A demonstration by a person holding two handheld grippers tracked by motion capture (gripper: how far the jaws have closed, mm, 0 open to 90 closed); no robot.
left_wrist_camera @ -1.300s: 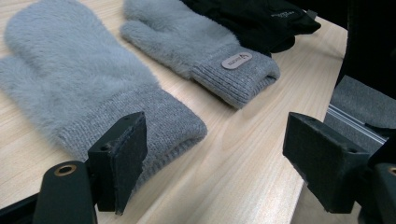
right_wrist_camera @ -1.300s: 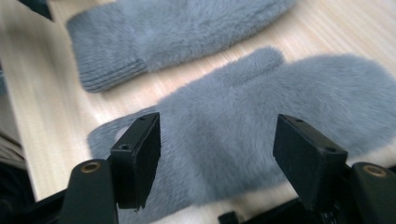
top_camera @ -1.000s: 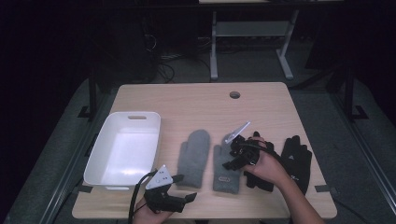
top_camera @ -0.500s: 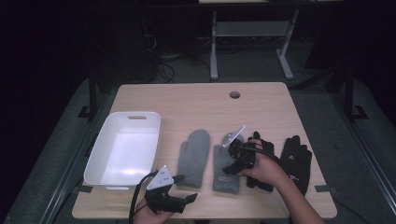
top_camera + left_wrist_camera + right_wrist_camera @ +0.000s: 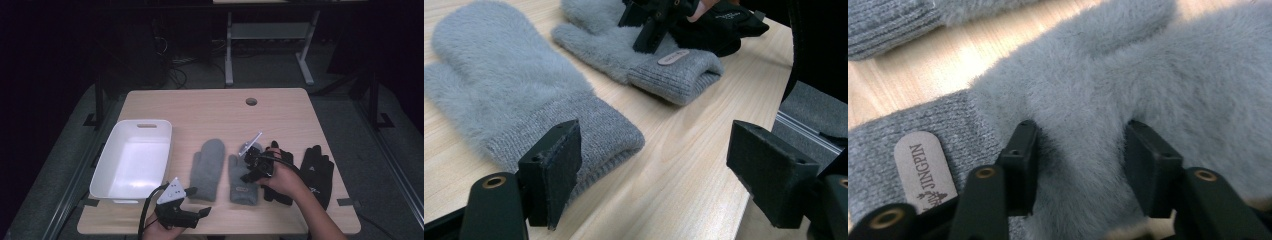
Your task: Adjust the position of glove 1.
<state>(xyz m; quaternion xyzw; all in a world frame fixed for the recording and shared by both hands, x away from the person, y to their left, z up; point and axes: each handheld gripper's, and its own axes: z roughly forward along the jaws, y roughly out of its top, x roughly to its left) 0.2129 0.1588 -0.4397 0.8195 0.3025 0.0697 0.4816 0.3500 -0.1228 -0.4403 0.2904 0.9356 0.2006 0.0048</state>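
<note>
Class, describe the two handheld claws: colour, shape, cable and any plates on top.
Both are black. The left claw carries a pale three-cornered plate and trails a black cable. Its jaws are flat, blocky pads on arms with brass-ringed holes. The right claw bears a similar pale plate; forearms are bare.

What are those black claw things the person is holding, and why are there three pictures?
They are grippers, pinching tools a person holds, one in each hand. One picture comes from a camera above the table. The other two come from little cameras riding on each gripper.

On the table lie a white tub, two fuzzy grey mittens and two black gloves.

The left gripper is open near the table's front edge, holding nothing. The right gripper presses down into the right mitten, its jaws on either side of a bunch of fluff, not yet closed. The left mitten lies untouched.
</note>
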